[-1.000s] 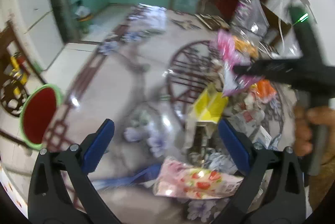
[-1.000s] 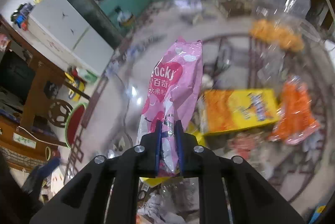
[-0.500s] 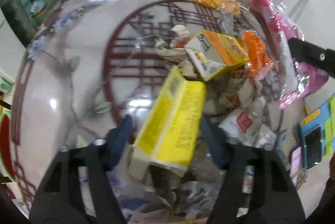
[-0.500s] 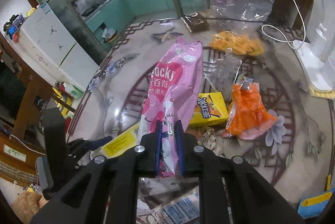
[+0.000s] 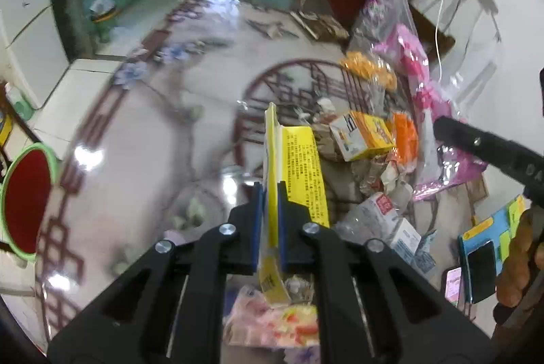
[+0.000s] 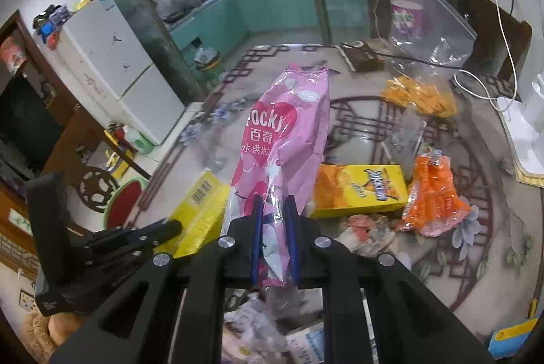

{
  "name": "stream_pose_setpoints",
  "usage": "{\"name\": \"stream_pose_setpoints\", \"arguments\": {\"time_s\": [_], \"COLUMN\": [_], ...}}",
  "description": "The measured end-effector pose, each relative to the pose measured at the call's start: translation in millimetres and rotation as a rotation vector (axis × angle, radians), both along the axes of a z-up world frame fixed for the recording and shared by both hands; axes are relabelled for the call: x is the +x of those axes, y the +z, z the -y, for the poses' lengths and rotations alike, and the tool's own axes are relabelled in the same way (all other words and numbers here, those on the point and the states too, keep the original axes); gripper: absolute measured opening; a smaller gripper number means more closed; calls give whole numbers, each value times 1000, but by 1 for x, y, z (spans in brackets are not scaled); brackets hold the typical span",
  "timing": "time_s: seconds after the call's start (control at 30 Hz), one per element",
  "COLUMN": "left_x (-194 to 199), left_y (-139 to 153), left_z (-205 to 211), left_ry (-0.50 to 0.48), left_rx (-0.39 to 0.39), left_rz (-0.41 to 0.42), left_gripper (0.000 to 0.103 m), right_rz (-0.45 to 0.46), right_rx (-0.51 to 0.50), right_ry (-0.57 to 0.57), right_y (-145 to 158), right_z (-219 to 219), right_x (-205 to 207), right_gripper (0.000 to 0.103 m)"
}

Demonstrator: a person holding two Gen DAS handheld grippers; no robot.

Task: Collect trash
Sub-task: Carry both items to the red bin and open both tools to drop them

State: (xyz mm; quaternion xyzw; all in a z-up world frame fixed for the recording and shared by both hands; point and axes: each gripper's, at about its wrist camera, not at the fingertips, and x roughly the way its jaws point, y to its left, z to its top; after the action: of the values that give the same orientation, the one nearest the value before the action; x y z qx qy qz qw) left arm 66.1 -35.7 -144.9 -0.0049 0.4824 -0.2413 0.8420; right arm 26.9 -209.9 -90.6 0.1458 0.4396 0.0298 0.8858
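Since a second ago your left gripper has gone from wide open over the litter to clamped on the flattened yellow carton, its blue pads pressing the carton's thin edge from both sides; the carton stands upright between the jaws and runs toward 12 o'clock in the left wrist view. Your right gripper is as it was, jaws closed on the lower end of the pink Pocky bag, which rises toward 12 o'clock in the right wrist view and hangs clear of the floor. From the right wrist, you see your left gripper at 9 o'clock with the yellow carton in its tips, just beside the pink bag. Remaining trash lies on the patterned floor tiles: a yellow-and-orange snack box at 3 o'clock just beyond the bag, an orange wrapper beside it further toward 3 o'clock, crumpled paper just below them, and a clear plastic bag holding orange pieces at about 2 o'clock. A red basin with a green rim sits at 9 o'clock in the left wrist view, well apart from the pile.
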Motion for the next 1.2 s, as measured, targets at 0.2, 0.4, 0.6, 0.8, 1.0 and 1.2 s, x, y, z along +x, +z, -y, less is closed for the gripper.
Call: {"name": "stream_pose_setpoints", "arguments": {"time_s": [0.2, 0.4, 0.6, 0.8, 1.0, 1.2], "left_x": [-27, -34, -24, 9, 45, 74], "left_y": [13, 20, 26, 25, 8, -8], "left_z": [-48, -88, -147, -216, -291, -345], "left_ry": [83, 163, 253, 294, 345, 349], "left_rx": [-23, -3, 9, 16, 20, 68], "left_rz": [30, 59, 85, 92, 44, 15], "left_gripper": [8, 8, 8, 8, 8, 8], "right_rz": [5, -12, -15, -31, -79, -164], "right_rx": [4, 21, 23, 29, 37, 53], "right_ry": [29, 76, 155, 187, 249, 332], "right_y": [4, -4, -1, -5, -26, -64], "right_z": [-24, -54, -104, -169, -257, -339], "right_x": [-13, -14, 0, 31, 70, 108], "right_gripper": [13, 13, 14, 15, 15, 15]}}
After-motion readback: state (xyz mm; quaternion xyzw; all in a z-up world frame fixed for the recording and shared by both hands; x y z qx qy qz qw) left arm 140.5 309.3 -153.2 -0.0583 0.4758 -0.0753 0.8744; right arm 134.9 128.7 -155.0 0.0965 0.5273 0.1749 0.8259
